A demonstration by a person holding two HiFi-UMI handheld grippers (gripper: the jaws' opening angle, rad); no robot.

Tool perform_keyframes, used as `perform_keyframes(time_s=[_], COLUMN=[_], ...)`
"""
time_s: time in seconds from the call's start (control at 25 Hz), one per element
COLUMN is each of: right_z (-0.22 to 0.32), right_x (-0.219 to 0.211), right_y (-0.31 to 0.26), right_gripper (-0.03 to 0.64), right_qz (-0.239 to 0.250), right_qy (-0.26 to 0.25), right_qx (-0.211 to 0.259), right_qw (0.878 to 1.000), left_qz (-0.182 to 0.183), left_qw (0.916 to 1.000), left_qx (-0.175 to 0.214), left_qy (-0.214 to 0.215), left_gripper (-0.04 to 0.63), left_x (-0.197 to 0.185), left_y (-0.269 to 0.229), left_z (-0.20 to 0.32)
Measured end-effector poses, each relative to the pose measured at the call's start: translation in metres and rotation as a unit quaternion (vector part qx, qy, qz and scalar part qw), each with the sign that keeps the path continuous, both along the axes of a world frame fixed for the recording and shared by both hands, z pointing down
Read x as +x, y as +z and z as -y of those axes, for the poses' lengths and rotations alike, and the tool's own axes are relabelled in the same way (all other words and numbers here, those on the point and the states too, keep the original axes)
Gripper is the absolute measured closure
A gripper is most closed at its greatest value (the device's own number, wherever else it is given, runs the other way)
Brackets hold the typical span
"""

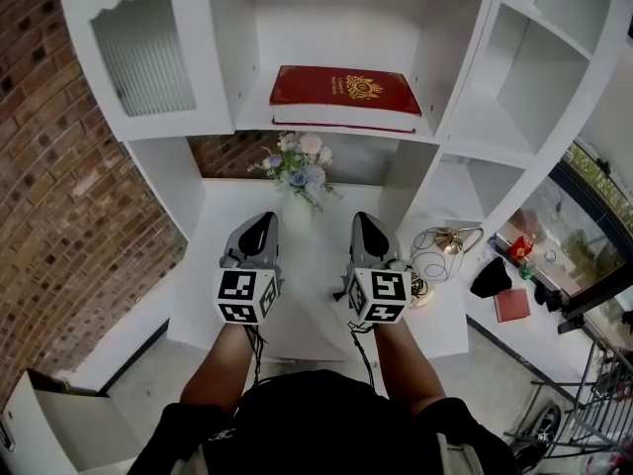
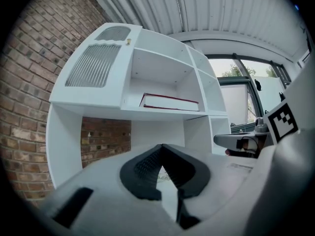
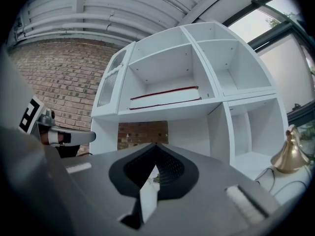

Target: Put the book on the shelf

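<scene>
A dark red book [image 1: 344, 96] with a gold emblem lies flat on a middle shelf of the white shelf unit [image 1: 224, 127]. The left gripper view shows the book [image 2: 170, 102] from its edge, and so does the right gripper view [image 3: 165, 97]. My left gripper [image 1: 265, 220] and right gripper [image 1: 362, 220] hover side by side over the lower white ledge, well below the book and apart from it. Both point level at the unit. Each has its jaws shut with nothing between them.
A small bunch of pale flowers [image 1: 300, 169] stands on the ledge just ahead of the grippers. A white and gold round lamp [image 1: 438, 256] sits right of my right gripper. A ribbed cabinet door [image 1: 143, 57] closes the unit's left part. A brick wall [image 1: 59, 196] runs along the left.
</scene>
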State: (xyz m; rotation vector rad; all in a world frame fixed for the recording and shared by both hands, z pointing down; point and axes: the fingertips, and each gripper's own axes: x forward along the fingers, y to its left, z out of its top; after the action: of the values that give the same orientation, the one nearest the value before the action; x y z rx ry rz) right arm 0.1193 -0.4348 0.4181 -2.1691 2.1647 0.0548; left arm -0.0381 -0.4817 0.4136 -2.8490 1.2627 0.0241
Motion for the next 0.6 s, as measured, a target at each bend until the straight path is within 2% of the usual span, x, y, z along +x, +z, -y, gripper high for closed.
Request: perform_keyframes(time_s=[0.6], right_z=[-0.0035], right_x=[-0.0017], right_y=[0.0065], right_gripper=[0.606], right_qz=[0.002], right_qy=[-0.007], right_qx=[-0.008], right_qw=[1.000], left_qz=[-0.003], left_qw=[1.0000], left_qx=[-0.007], left_qy=[0.000], left_gripper=[0.594], left_x=[0.0011], left_y=[0.0028], left_z=[-0.0035])
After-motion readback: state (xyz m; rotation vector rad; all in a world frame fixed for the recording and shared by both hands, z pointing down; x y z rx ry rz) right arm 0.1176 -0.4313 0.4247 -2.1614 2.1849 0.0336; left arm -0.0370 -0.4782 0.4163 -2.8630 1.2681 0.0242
